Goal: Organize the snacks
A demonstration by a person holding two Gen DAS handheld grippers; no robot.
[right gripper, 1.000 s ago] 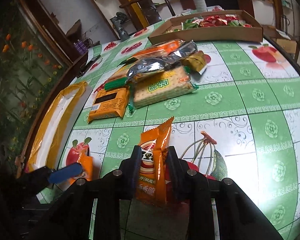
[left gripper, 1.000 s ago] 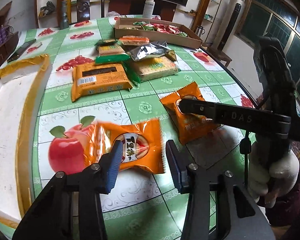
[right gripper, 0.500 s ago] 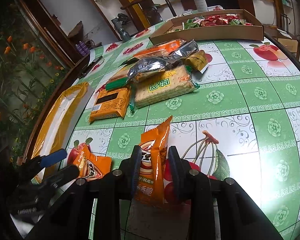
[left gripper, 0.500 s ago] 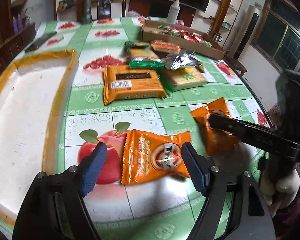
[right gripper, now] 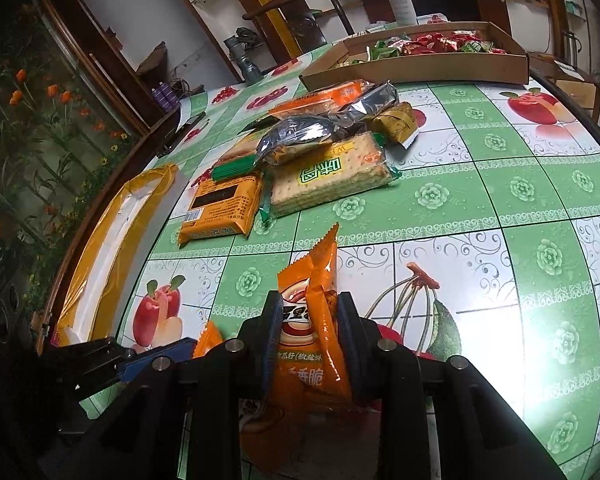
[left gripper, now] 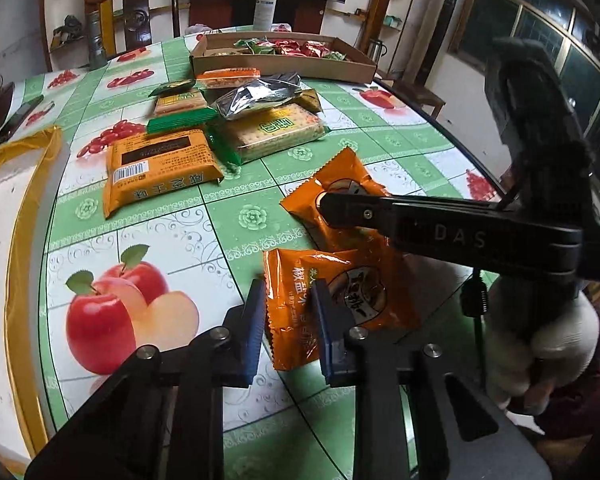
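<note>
My left gripper (left gripper: 288, 308) is shut on the edge of an orange snack packet (left gripper: 340, 300) near the table's front edge. My right gripper (right gripper: 310, 320) is shut on a second orange snack packet (right gripper: 310, 312), which stands on edge between the pads. In the left wrist view the right gripper (left gripper: 332, 208) reaches in from the right over that second packet (left gripper: 340, 184), just behind the first. A pile of snack packs (left gripper: 236, 120) lies mid-table, with an orange biscuit pack (left gripper: 160, 164) and a cracker pack (right gripper: 328, 176).
A cardboard tray (left gripper: 284, 64) with small red and green sweets stands at the far side, a spray bottle (left gripper: 265, 6) behind it. A yellow-rimmed white tray (left gripper: 4, 216) lies at the left. The round table edge (left gripper: 460, 152) curves at the right.
My left gripper has closed from wide open onto the orange packet and moved it right, next to the right gripper's packet. The right gripper has kept its grip and barely moved.
</note>
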